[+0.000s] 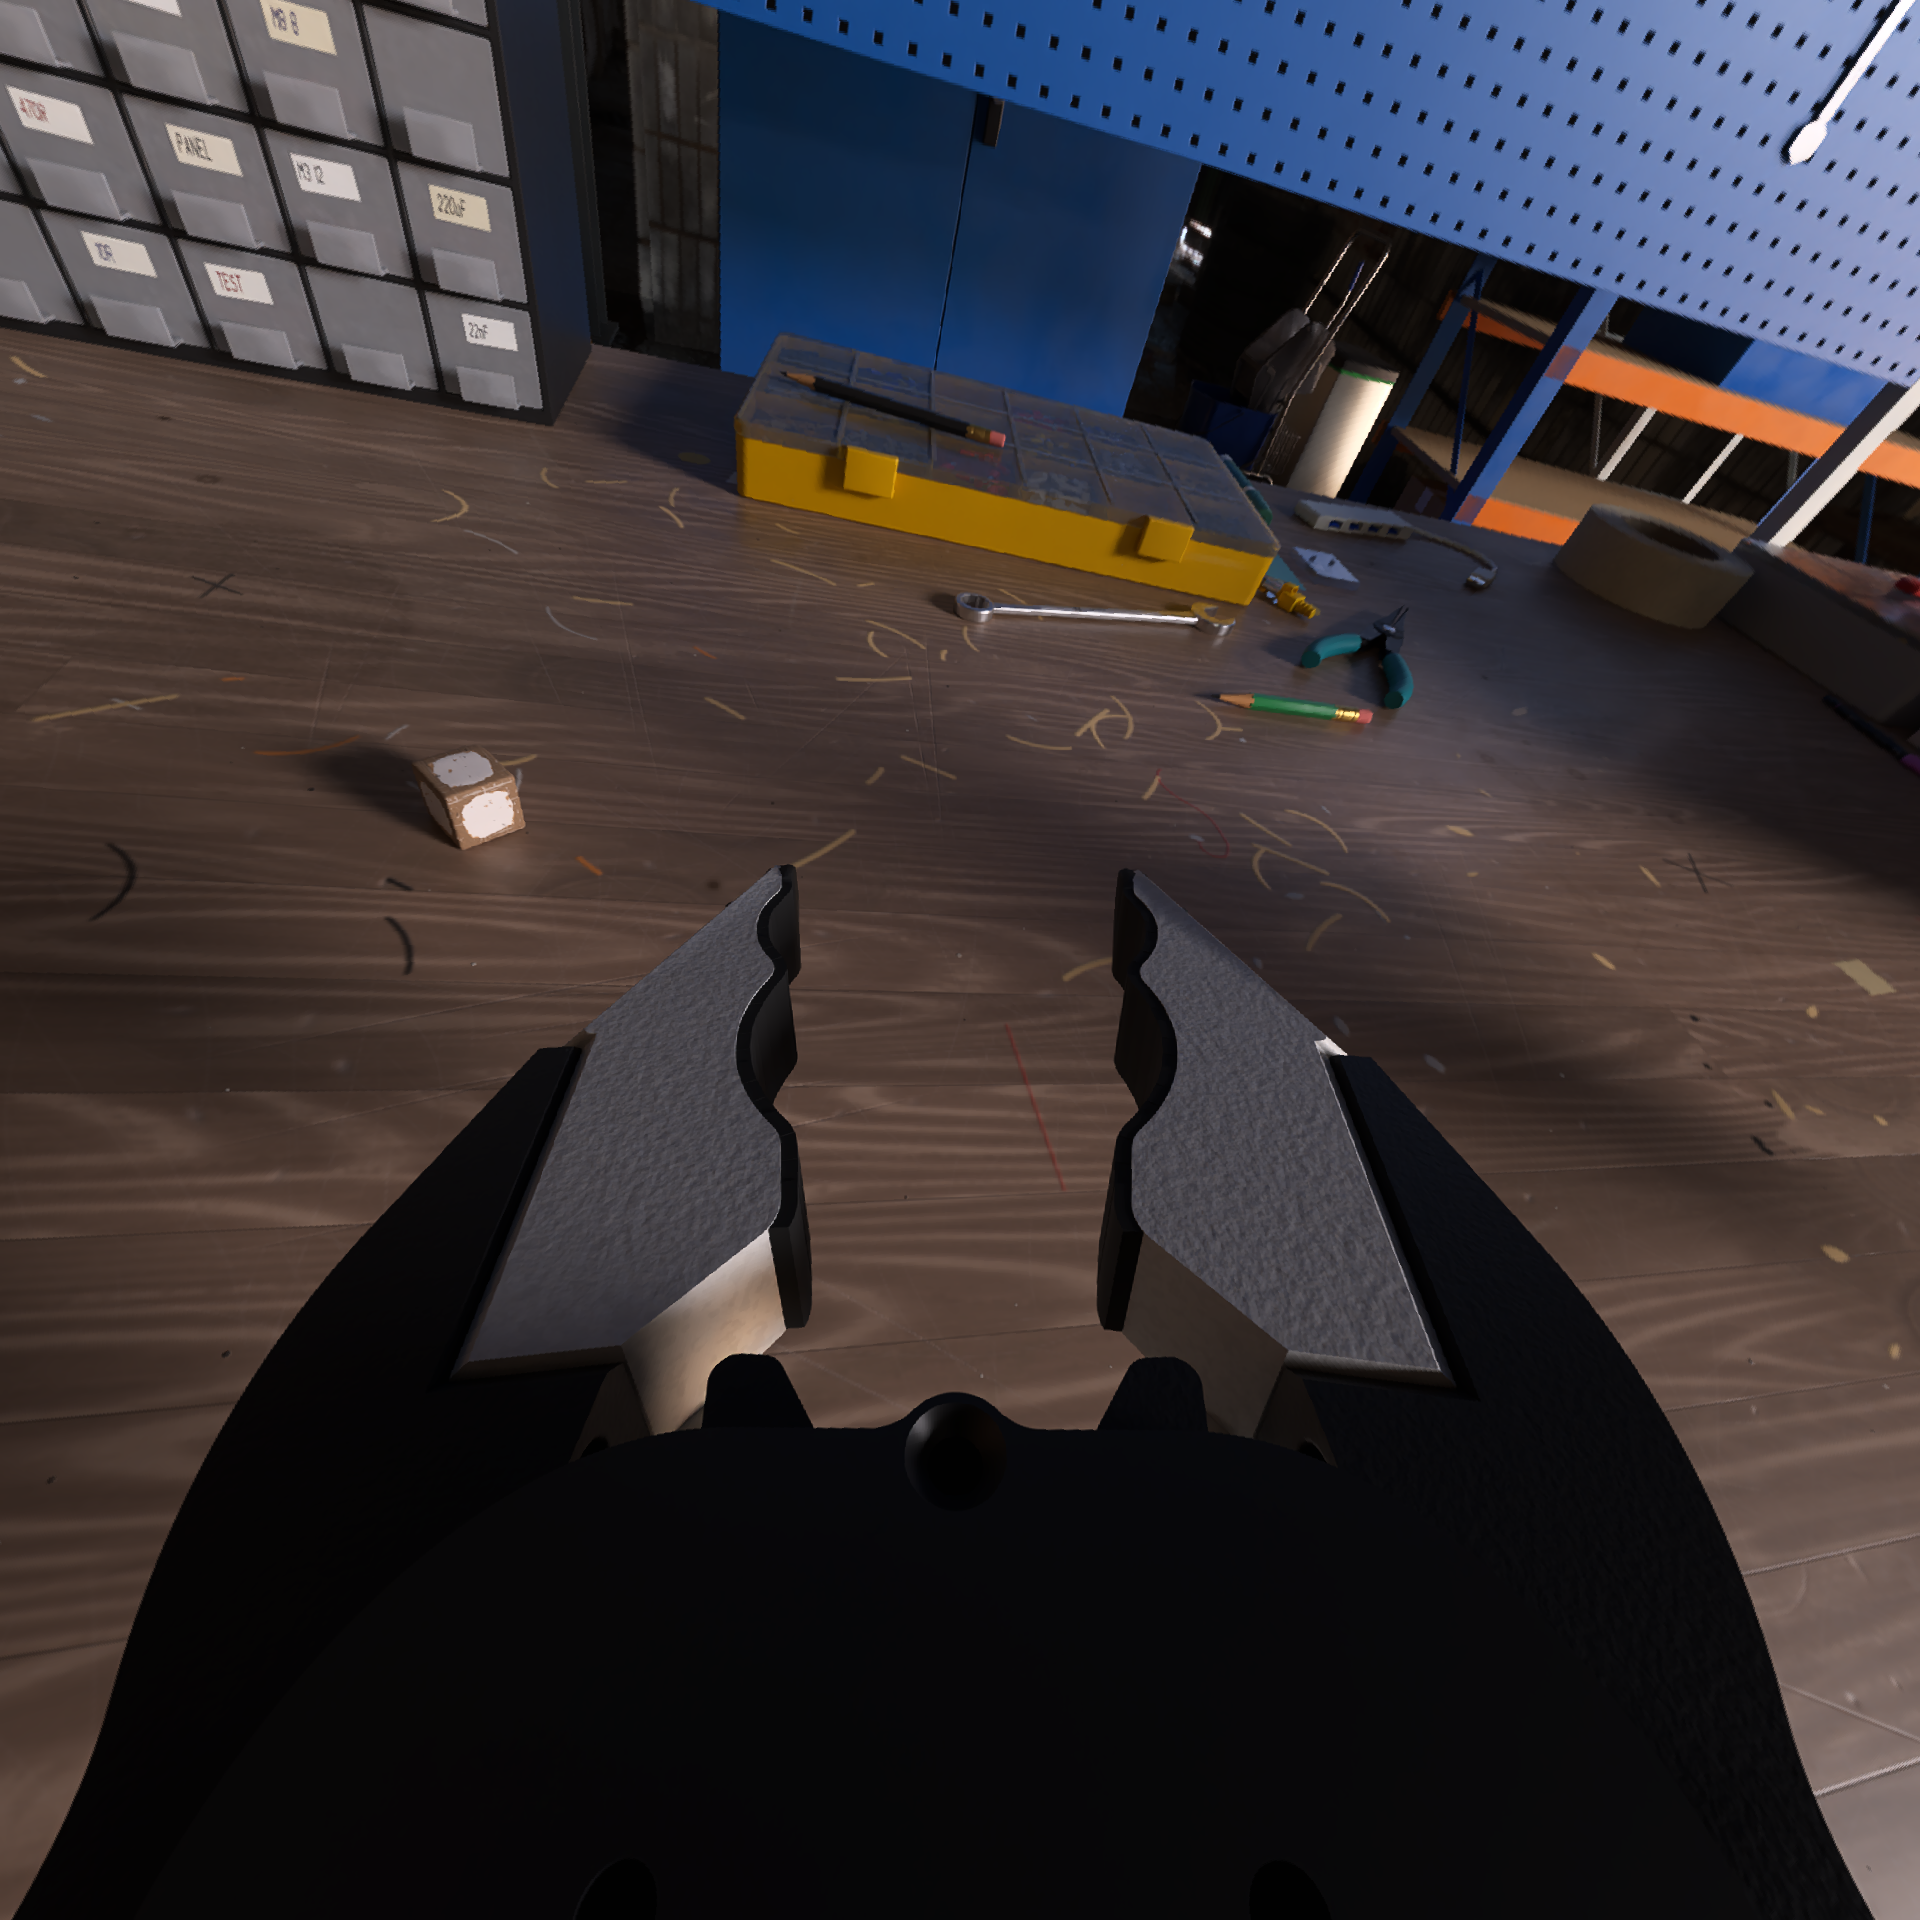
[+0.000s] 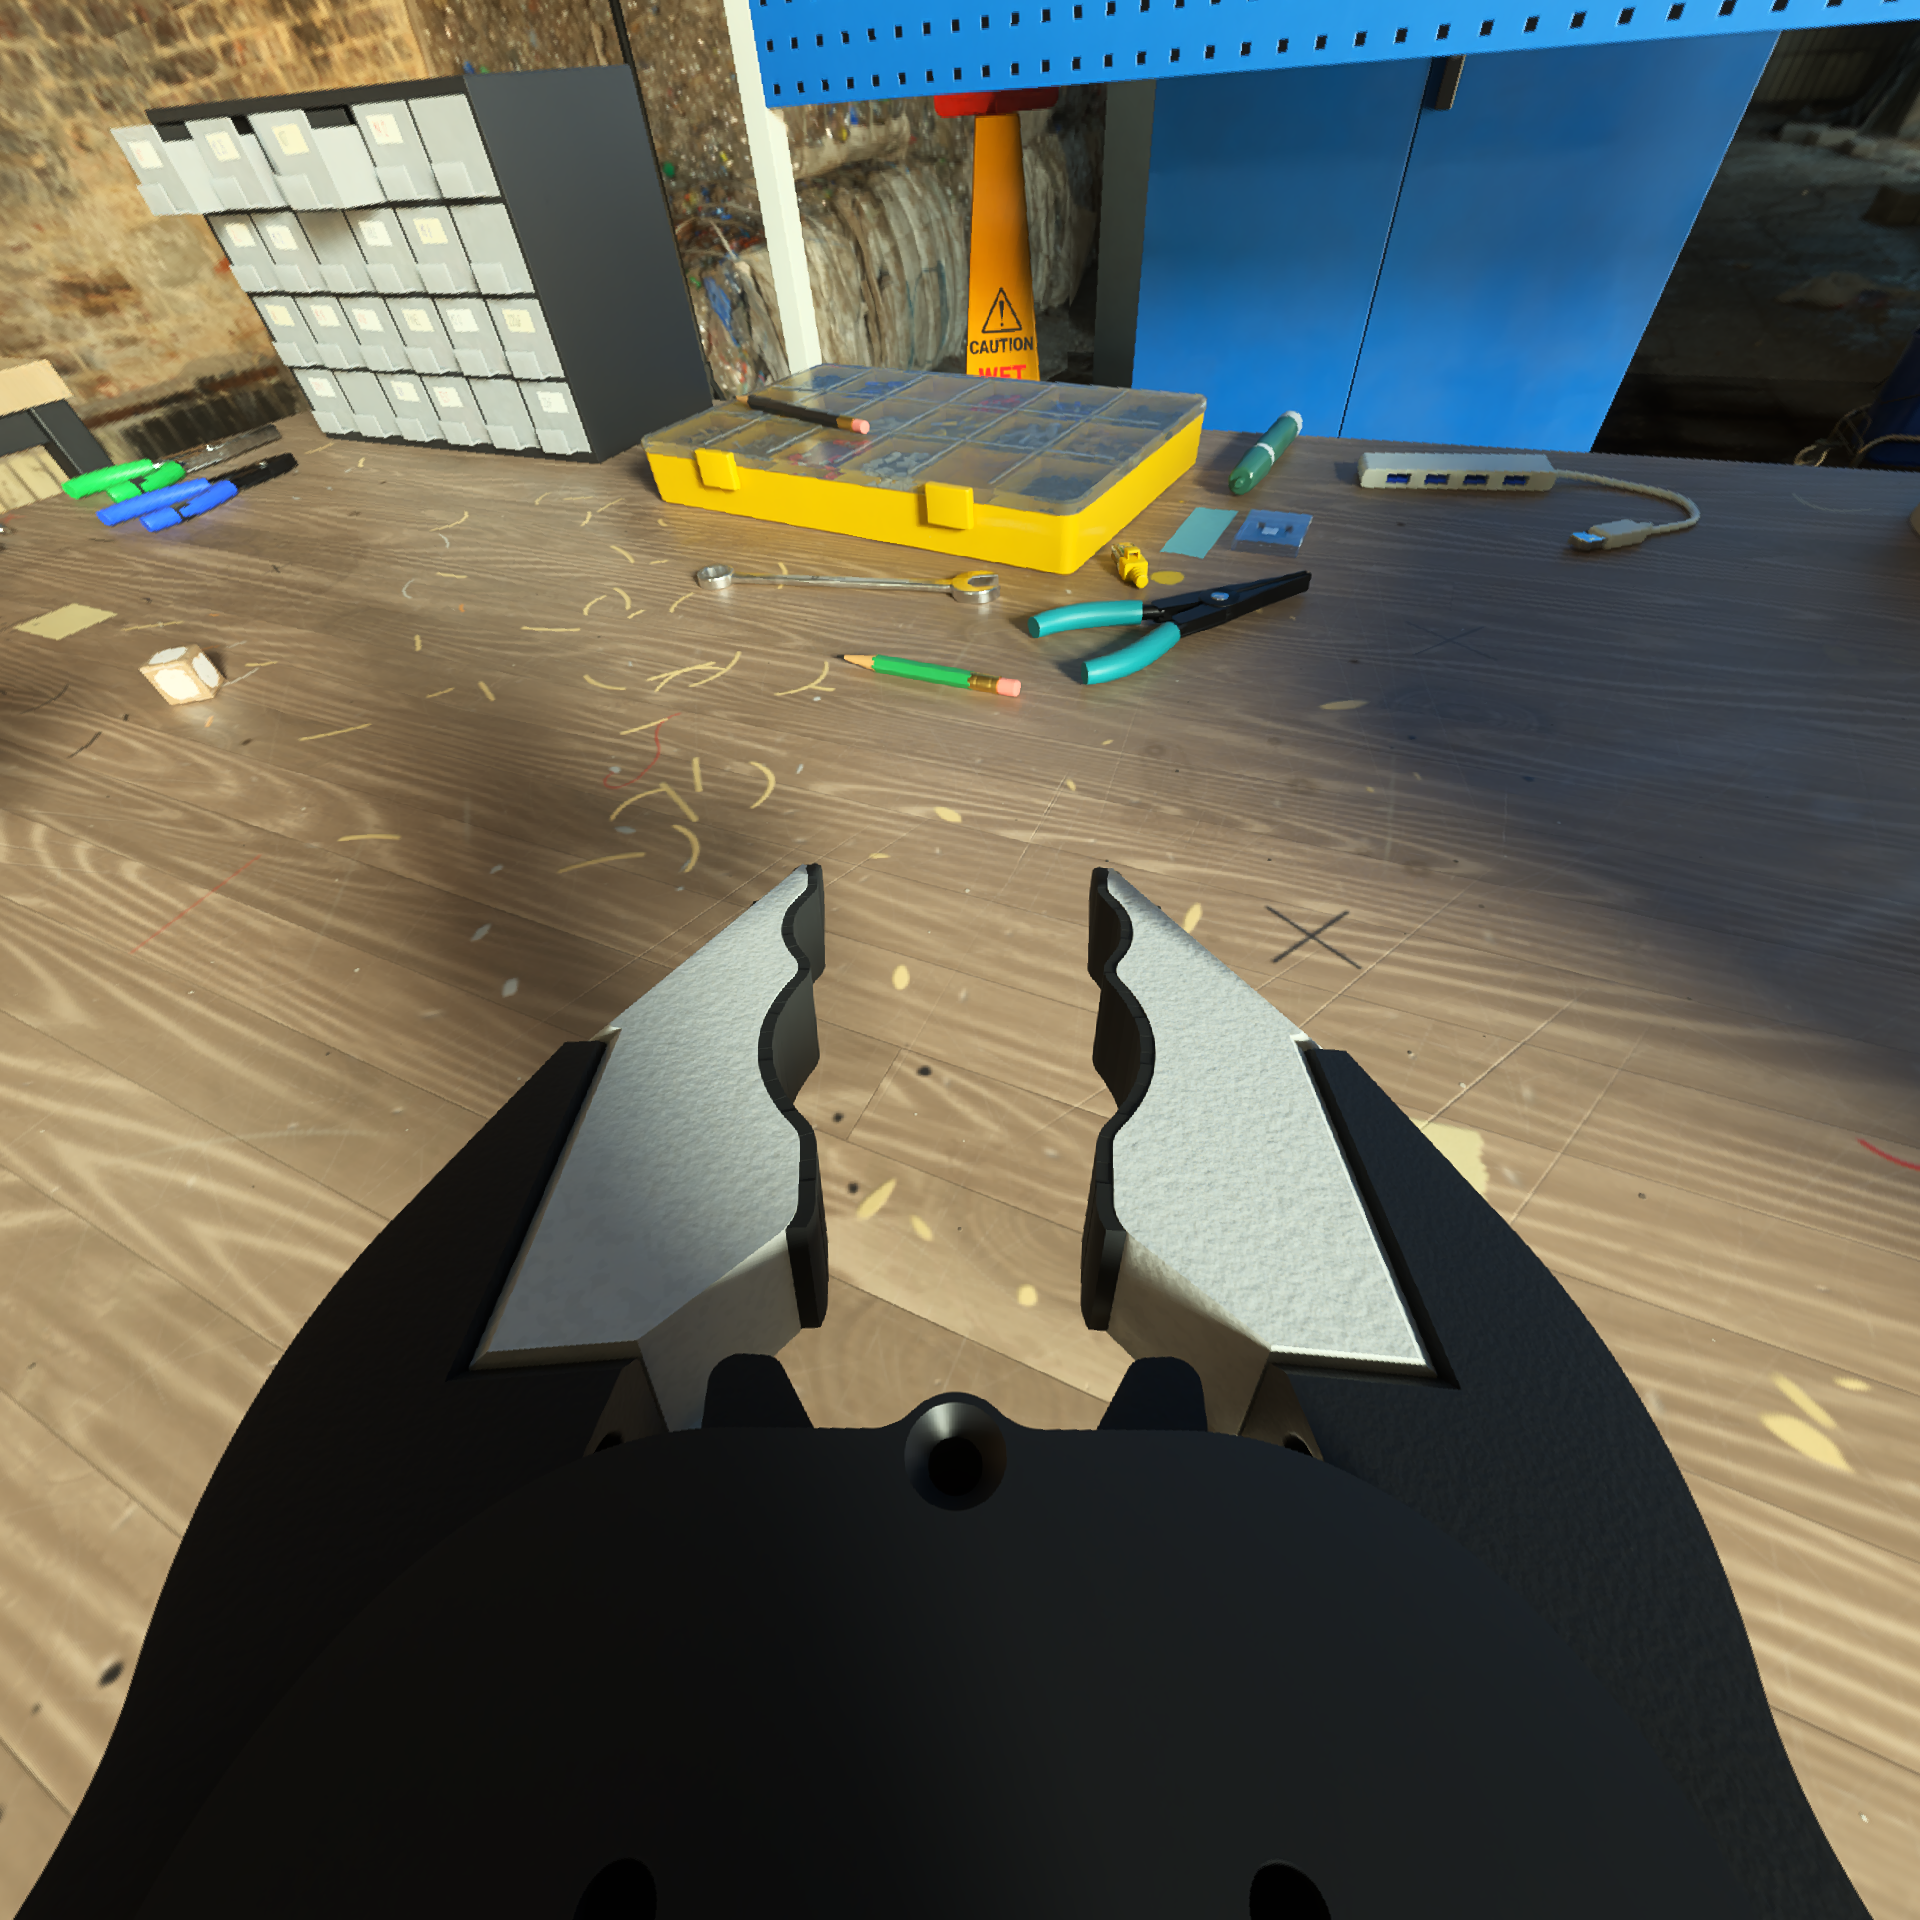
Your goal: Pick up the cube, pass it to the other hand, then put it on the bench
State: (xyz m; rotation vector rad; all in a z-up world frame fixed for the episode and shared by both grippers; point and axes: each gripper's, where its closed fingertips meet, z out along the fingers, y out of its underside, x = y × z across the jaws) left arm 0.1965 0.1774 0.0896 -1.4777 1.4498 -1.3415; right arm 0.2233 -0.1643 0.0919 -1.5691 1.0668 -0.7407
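- 2 grippers, your left gripper (image 1: pixel 956 883) and right gripper (image 2: pixel 956 883), stand spread apart and hold nothing, ready for a first grasp.
- Your cube (image 1: pixel 471 798) rests on the bench (image 1: pixel 312 1039), far left, nearer the left gripper, so that one should take it.

On the worktop (image 2: pixel 1558 831), the parts case (image 2: pixel 935 488) sits before the cabinet; a wrench (image 2: pixel 847 582), pencil (image 2: pixel 935 673) and pliers (image 2: pixel 1153 623) lie nearer, the cube (image 2: pixel 182 673) far left (well apart from them).
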